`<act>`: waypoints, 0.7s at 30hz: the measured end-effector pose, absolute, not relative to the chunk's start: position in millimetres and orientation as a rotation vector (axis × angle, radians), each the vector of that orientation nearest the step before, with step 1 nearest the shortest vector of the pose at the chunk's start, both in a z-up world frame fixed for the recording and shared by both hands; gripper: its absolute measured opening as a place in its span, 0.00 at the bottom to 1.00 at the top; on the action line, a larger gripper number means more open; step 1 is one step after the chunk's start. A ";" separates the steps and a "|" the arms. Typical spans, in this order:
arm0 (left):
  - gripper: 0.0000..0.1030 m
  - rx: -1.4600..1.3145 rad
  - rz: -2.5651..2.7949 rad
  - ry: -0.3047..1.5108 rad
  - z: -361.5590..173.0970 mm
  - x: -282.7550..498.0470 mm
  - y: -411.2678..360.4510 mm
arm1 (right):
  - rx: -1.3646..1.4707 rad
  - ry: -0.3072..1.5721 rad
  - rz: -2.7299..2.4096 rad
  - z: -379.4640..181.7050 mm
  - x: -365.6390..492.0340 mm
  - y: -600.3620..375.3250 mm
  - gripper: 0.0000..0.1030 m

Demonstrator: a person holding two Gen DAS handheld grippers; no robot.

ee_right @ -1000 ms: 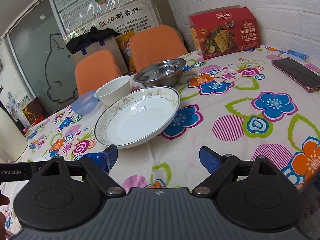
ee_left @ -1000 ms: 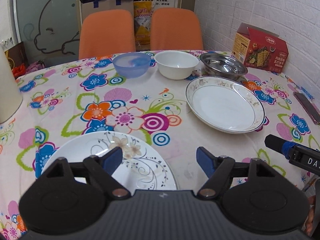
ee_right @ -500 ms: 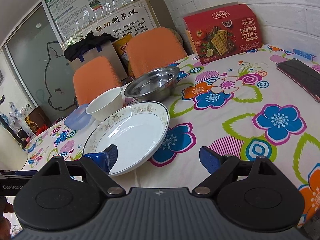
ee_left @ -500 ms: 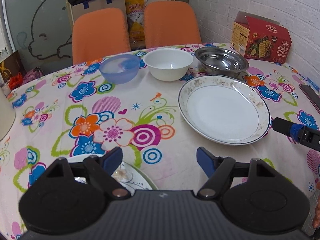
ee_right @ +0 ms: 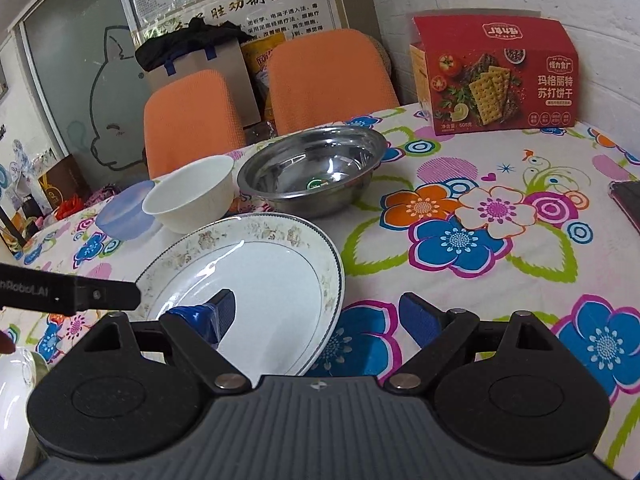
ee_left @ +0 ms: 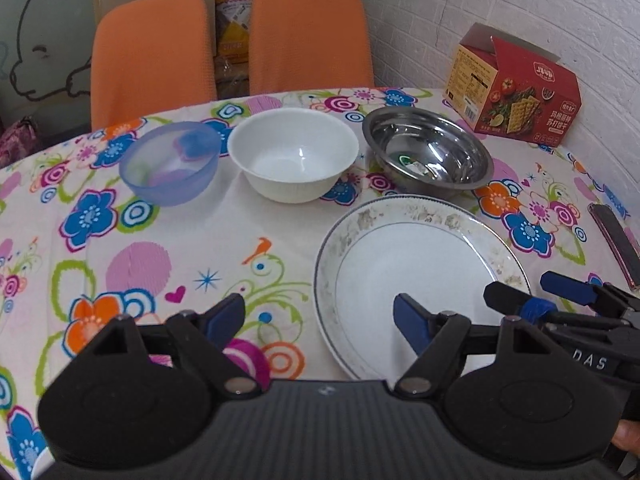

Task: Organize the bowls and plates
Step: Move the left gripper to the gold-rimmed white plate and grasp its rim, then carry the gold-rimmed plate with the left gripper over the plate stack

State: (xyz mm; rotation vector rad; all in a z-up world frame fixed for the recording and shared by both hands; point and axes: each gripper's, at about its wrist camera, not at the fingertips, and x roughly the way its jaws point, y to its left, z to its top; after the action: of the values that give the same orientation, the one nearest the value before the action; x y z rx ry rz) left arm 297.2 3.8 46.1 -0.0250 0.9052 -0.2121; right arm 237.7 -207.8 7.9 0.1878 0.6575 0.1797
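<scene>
A white deep plate [ee_left: 416, 276] with a faded patterned rim lies on the flowered tablecloth. Behind it stand a blue plastic bowl [ee_left: 170, 168], a white bowl [ee_left: 294, 156] and a steel bowl [ee_left: 428, 160] in a row. My left gripper [ee_left: 318, 316] is open and holds nothing, with its right finger over the plate's near left part. My right gripper [ee_right: 320, 316] is open too. It straddles the near right rim of the plate [ee_right: 260, 272], left finger above the inside, right finger over the cloth. The right gripper [ee_left: 528, 290] also shows in the left wrist view.
A red cracker box [ee_left: 516, 88] stands by the brick wall at the back right. A dark phone [ee_left: 616, 244] lies near the right table edge. Two orange chairs [ee_left: 152, 56] stand behind the table. The edge of another white plate [ee_right: 14, 380] shows at bottom left.
Both grippers moved forward toward the rimmed plate. The left one left the flower-painted plate behind and swung right. The right one now has the plate's rim between its fingers.
</scene>
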 end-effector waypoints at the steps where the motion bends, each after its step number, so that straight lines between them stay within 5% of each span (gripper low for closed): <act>1: 0.74 -0.036 -0.216 0.925 40.8 305.9 2.6 | 0.182 0.672 0.185 5.6 241.2 -206.4 0.74; 21: 0.73 -0.023 -0.211 0.947 11.4 329.8 -8.8 | -0.005 0.661 0.203 -8.3 246.0 -170.4 0.75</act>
State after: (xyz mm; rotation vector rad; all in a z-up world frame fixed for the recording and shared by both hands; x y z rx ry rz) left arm 329.8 -8.8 11.4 -0.0231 0.9469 -0.2114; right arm 246.0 -170.4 -8.3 -0.0053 0.6606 0.2033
